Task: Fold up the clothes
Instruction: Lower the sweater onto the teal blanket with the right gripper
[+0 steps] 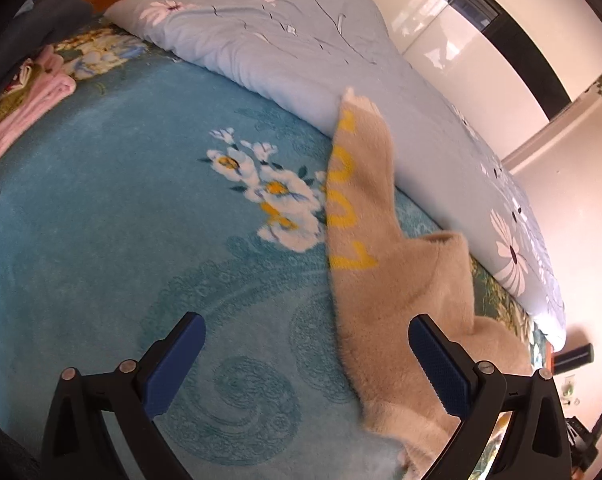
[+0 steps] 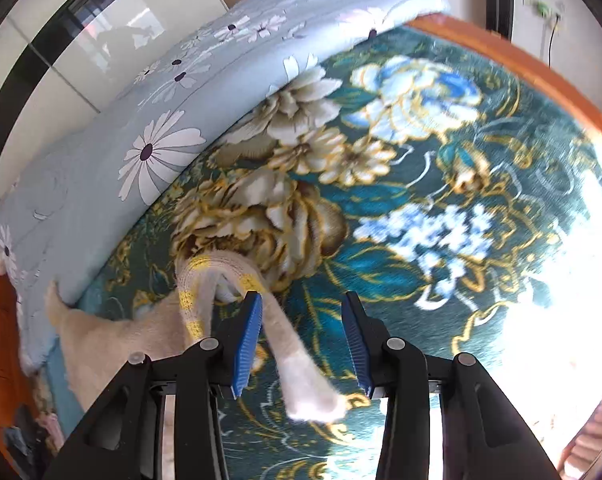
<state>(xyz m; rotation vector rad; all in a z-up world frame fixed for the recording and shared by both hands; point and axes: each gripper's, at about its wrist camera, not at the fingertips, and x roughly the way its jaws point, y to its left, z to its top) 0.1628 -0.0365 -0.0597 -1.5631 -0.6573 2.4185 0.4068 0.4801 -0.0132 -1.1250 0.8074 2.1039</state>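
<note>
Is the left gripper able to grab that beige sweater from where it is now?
Probably yes. The left gripper is open, and the beige sweater lies flat on the blue blanket just past its right finger, with nothing between them.

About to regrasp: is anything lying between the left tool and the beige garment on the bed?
Nothing visible does. The left tool hangs open above the blue blanket, and the beige garment already lies partly between its fingers, its sleeve reaching up to the grey quilt.
</note>
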